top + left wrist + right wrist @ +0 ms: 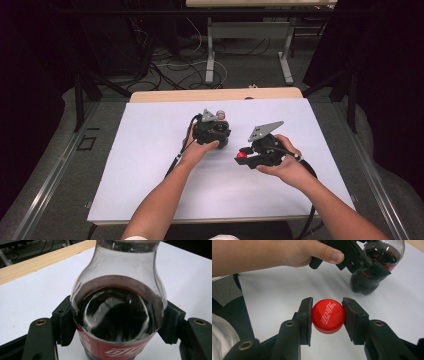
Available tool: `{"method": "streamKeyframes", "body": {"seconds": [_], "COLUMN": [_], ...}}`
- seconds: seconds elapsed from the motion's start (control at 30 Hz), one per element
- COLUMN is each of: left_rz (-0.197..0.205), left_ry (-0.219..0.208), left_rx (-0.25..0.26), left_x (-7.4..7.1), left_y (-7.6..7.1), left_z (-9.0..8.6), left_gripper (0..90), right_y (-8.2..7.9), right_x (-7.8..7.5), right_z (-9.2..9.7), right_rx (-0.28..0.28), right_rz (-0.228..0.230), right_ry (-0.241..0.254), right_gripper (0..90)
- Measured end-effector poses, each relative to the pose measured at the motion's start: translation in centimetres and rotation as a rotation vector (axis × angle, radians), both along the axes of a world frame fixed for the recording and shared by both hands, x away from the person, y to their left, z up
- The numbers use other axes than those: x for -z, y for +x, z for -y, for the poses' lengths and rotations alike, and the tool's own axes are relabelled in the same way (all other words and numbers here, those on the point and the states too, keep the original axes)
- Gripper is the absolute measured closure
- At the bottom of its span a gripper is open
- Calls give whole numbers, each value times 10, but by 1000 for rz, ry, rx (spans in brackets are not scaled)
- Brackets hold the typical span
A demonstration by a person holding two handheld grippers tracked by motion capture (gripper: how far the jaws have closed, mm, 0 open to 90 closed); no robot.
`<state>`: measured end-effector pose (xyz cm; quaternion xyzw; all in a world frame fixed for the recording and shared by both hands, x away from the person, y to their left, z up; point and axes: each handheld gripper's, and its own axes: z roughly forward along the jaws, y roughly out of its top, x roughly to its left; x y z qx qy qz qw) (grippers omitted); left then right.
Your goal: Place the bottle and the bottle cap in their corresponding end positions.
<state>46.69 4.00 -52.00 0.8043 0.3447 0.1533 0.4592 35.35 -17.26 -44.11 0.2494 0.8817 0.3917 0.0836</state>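
A clear cola bottle (117,307) with dark drink and a red label stands on the white table top, its neck open. My left gripper (212,131) is shut on the bottle (221,125) at its shoulder, one pad (65,326) pressed on each side. In the right gripper view the bottle (377,262) stands at the upper right with the left gripper clamped around it. A red bottle cap (328,315) with white lettering sits between the pads of my right gripper (327,318), held off the bottle. From above, the cap (242,154) shows at the right gripper (245,156), right of the bottle.
A white sheet (150,165) covers the table, with a wooden edge (215,94) at the far side. Cables trail from both grippers toward the near edge. Beyond the table the floor holds cables and another table's metal legs (210,55).
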Motion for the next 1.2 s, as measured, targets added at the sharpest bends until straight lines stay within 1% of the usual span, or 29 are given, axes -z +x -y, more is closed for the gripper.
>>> {"method": "streamKeyframes", "body": {"seconds": [0.03, 0.07, 0.1, 0.17, 0.2, 0.23, 0.27, 0.37, 0.4, 0.43, 0.5, 0.53, 0.6, 0.63, 0.67, 0.7, 0.73, 0.8, 0.83, 0.87, 0.9, 0.93, 0.97, 1.0, 1.03, 1.07, 1.1, 1.17, 1.2], "left_rz": [8, 8, 8, 25, 21, 19, 18, 5, 7, 3, 0, -3, 2, -13, -15, -33, -29, -38, -33, -42, -39, -39, -52, -54, -52, -58, -61, -71, -64], "left_ry": [0, -8, -1, 9, 17, 15, 15, 7, 0, 5, 4, 4, -12, -16, -31, -31, -36, -58, -61, -71, -84, -86, -106, -105, -98, -111, -111, -133, -133], "left_rx": [2, 2, 9, 14, 14, 15, 9, 16, 13, 6, -2, -3, -10, -11, -13, -14, -13, -14, -16, -17, -19, -16, -19, -26, -24, -30, -29, -35, -59], "left_x": [1, 2, 2, 2, 2, 2, 2, 2, 2, 2, 3, 2, 0, -1, -2, -3, -4, -6, -7, -8, -9, -11, -13, -15, -16, -18, -20, -22, -24], "left_y": [0, -1, -2, -4, -5, -5, -5, -5, -4, -4, -4, -5, -6, -7, -7, -9, -10, -14, -17, -20, -23, -25, -29, -32, -35, -38, -42, -49, -53], "left_z": [-1, -2, -3, -2, -1, -1, -2, -2, -2, -3, -4, -5, -9, -12, -13, -16, -18, -24, -27, -30, -33, -37, -39, -42, -46, -49, -53, -61, -64], "left_gripper": [297, 296, 294, 291, 290, 290, 288, 284, 282, 273, 232, 209, 185, 164, 159, 149, 121, 60, 39, 19, 7, 6, 6, 6, 6, 6, 6, 6, 6], "right_y": [1, 1, 1, 1, 1, 1, 1, 1, 1, 2, 4, 4, 6, 6, 7, 8, 9, 11, 13, 14, 14, 15, 17, 17, 18, 19, 19, 21, 21], "right_x": [1, 2, 2, 4, 4, 4, 5, 7, 8, 8, 11, 12, 16, 18, 20, 23, 26, 33, 36, 40, 43, 46, 50, 51, 54, 55, 57, 60, 61], "right_z": [0, -1, -1, -3, -4, -4, -6, -9, -10, -11, -13, -15, -18, -20, -22, -24, -26, -32, -34, -37, -39, -42, -44, -46, -48, -50, -52, -55, -56], "right_rx": [-5, -5, -4, -2, -7, -13, -11, -12, -15, -16, -18, -16, -12, -18, -14, -20, -24, -19, -32, -37, -37, -36, -38, -35, -34, -36, -39, -39, -32], "right_rz": [0, 4, -9, -7, -12, -9, -10, -14, -10, -16, -11, -26, -24, -32, -27, -31, -41, -37, -44, -49, -58, -67, -57, -74, -80, -82, -84, -85, -100], "right_ry": [-6, 3, -2, -4, -3, -11, -9, -10, -10, -18, -23, -34, -39, -49, -52, -54, -65, -77, -85, -86, -90, -93, -92, -110, -115, -116, -116, -102, -100], "right_gripper": [610, 609, 610, 609, 610, 610, 610, 609, 609, 609, 609, 610, 610, 610, 610, 610, 610, 609, 609, 610, 609, 609, 609, 609, 609, 609, 609, 608, 609]}}
